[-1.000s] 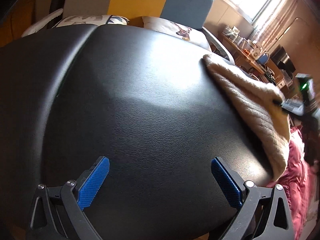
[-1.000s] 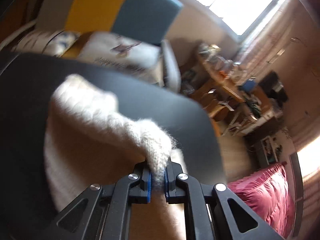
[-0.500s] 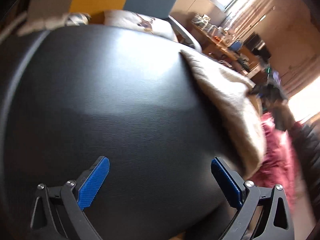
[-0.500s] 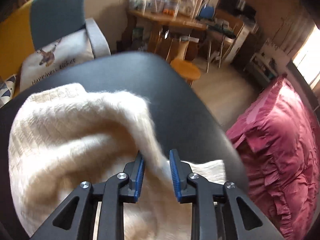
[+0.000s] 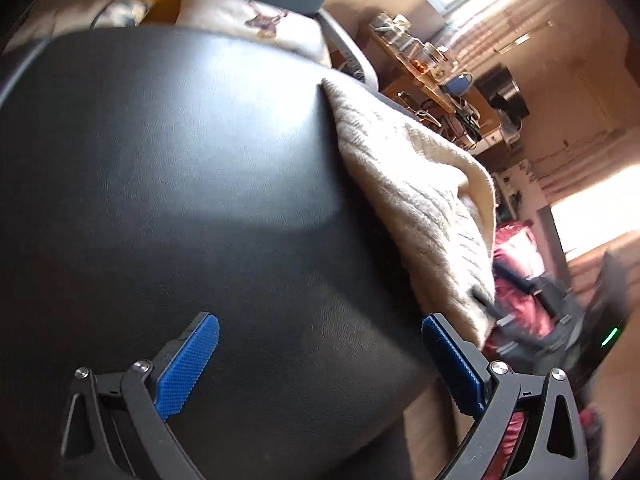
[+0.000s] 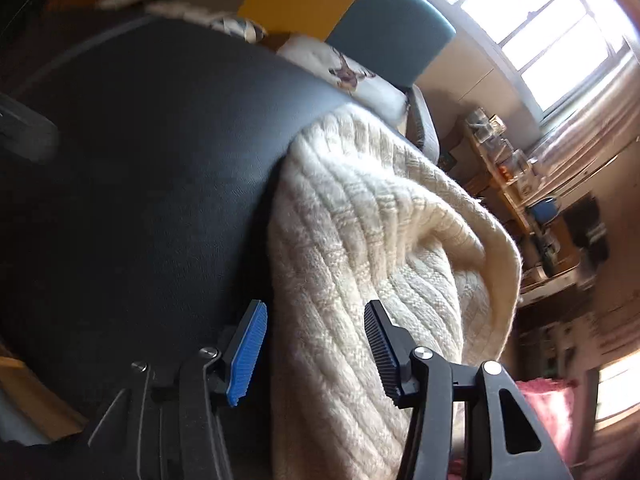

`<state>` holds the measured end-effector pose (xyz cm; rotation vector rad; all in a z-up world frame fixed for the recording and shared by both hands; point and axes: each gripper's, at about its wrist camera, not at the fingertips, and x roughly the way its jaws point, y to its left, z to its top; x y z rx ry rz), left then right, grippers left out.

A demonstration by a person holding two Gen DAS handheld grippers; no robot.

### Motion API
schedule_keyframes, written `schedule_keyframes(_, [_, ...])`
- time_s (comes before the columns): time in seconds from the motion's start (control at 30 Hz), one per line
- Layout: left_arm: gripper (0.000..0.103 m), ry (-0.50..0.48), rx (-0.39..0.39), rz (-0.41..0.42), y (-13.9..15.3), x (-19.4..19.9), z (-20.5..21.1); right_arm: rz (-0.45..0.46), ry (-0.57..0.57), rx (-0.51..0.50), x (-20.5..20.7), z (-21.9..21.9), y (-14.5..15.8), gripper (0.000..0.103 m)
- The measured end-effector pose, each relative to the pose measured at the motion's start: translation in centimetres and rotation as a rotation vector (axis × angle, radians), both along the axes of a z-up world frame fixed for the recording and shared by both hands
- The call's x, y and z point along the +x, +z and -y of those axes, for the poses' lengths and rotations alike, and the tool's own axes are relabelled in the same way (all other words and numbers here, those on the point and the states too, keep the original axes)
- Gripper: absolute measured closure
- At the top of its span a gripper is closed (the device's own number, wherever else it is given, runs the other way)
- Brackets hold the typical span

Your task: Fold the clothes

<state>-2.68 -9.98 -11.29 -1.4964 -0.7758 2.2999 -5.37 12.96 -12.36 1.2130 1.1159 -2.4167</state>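
Note:
A cream knitted sweater [image 6: 372, 248] lies folded along the right side of a black leather table [image 6: 160, 168], with a raised fold at its far right edge. My right gripper [image 6: 316, 352] hovers over the sweater's near end, its jaws opening, the knit lying under the gap and the pads not pressing it. In the left wrist view the sweater [image 5: 420, 200] runs along the table's [image 5: 180, 200] right edge. My left gripper [image 5: 320, 364] stands wide open above bare black leather, with nothing between its fingers. The right gripper shows there as a dark blur at the sweater's near end.
A sofa with yellow and teal backs [image 6: 360, 16] and a printed cushion [image 6: 352, 76] stands behind the table. A cluttered wooden shelf [image 6: 512, 168] and a bright window [image 6: 540, 40] are at the right. A red quilt [image 5: 516, 276] lies beyond the table's right edge.
My right gripper let go of the sweater's corner, which it had pinched and carried across, and its jaws spread. The sweater now lies folded over. My left gripper shifted sideways, staying open.

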Motion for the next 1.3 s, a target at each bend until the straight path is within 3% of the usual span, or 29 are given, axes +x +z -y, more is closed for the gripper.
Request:
schedule_keyframes(0.17, [0.0, 0.047, 0.004, 0.003, -0.3, 1.7, 1.9, 0.011, -0.067, 0.181, -3.1, -0.3, -3.3, 0.051])
schedule_keyframes(0.27, [0.0, 0.073, 0.005, -0.008, -0.4, 2.7, 3.2, 0.047, -0.116, 0.222, -4.3, -0.7, -3.4, 0.051])
schedule_keyframes(0.3, [0.0, 0.079, 0.008, -0.007, -0.5, 2.8, 3.5, 0.071, -0.125, 0.21, -4.6, -0.9, -3.1, 0.058])
schedule_keyframes(0.33, [0.0, 0.084, 0.012, -0.006, -0.7, 2.8, 3.7, 0.078, -0.133, 0.187, -4.8, -1.3, -2.6, 0.074])
schedule_keyframes(0.4, [0.0, 0.09, 0.031, 0.004, -1.1, 3.2, 4.6, 0.078, -0.151, 0.139, -5.2, -2.1, -1.4, 0.086])
schedule_keyframes(0.5, [0.0, 0.099, 0.054, 0.013, -1.6, 3.6, 5.3, 0.041, -0.22, -0.074, -5.9, -4.7, 4.1, 0.089])
schedule_keyframes(0.6, [0.0, 0.097, 0.064, 0.002, -1.5, 3.5, 5.1, -0.034, -0.346, -0.352, -7.2, -10.4, 11.3, 0.089])
schedule_keyframes(0.7, [0.0, 0.079, 0.048, -0.016, -0.9, 3.0, 4.1, -0.035, -0.517, -0.534, -10.6, -18.1, 13.1, 0.089])
schedule_keyframes(0.87, [0.0, 0.001, 0.024, -0.049, 0.8, 0.5, -0.1, 0.072, -0.743, -0.605, -12.5, -26.9, 7.7, 0.088])
schedule_keyframes(1.03, [0.001, -0.091, -0.026, -0.05, 1.2, -3.7, -7.0, 0.157, -0.797, -0.728, -11.6, -27.4, 3.2, 0.08])
schedule_keyframes(1.1, [0.004, -0.122, -0.043, -0.025, 0.5, -5.6, -9.5, 0.163, -0.793, -0.766, -10.3, -27.6, 2.4, 0.078])
schedule_keyframes(1.2, [0.024, -0.146, -0.014, 0.062, -1.2, -8.4, -12.4, 0.165, -0.786, -0.821, -8.7, -27.7, 1.3, 0.076])
schedule_keyframes(1.3, [0.027, -0.123, 0.038, 0.155, -2.9, -10.4, -14.1, 0.156, -0.773, -0.843, -10.1, -27.7, 0.6, 0.076])
